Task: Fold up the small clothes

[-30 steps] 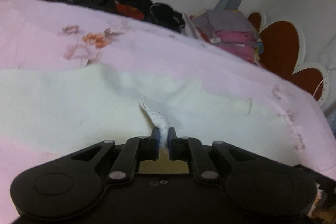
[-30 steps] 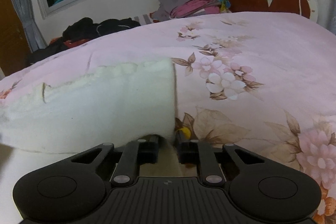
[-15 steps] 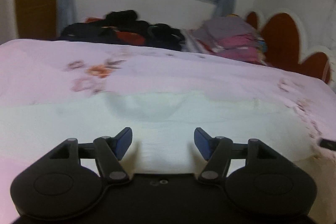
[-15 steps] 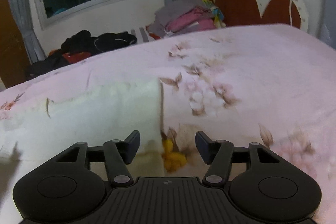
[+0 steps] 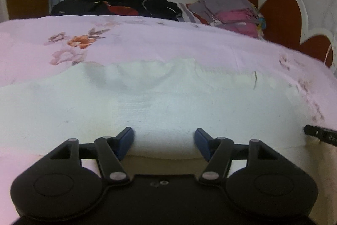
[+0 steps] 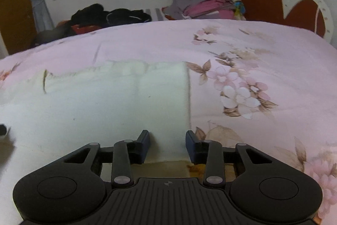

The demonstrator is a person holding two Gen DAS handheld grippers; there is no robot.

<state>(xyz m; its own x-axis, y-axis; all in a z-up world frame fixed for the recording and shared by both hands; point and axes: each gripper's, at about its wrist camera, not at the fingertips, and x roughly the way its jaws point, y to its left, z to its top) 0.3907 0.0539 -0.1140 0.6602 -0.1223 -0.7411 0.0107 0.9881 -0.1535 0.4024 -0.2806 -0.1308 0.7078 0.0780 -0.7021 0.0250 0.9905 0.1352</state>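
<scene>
A cream-white small garment (image 5: 168,102) lies flat, folded over, on the pink floral bedspread (image 5: 147,43). My left gripper (image 5: 164,136) hovers at the garment's near folded edge; its jaws are opening and the pads touch nothing. In the right wrist view the same garment (image 6: 105,102) ends in a straight right edge. My right gripper (image 6: 167,138) straddles the near right corner; its jaws are closing with cloth between them, and the pads do not press on it. The right gripper's tip (image 5: 320,134) shows at the left view's right edge.
A heap of dark clothes (image 5: 118,3) lies at the bed's far side under the window. A stack of folded grey and pink clothes (image 5: 233,12) sits beside the red-and-white headboard (image 5: 282,14). Bare bedspread (image 6: 263,56) spreads to the right of the garment.
Both grippers let go of the cloth they pinched and opened; the lifted edge now lies flat. The right jaws have since narrowed again, and both hands shifted slightly.
</scene>
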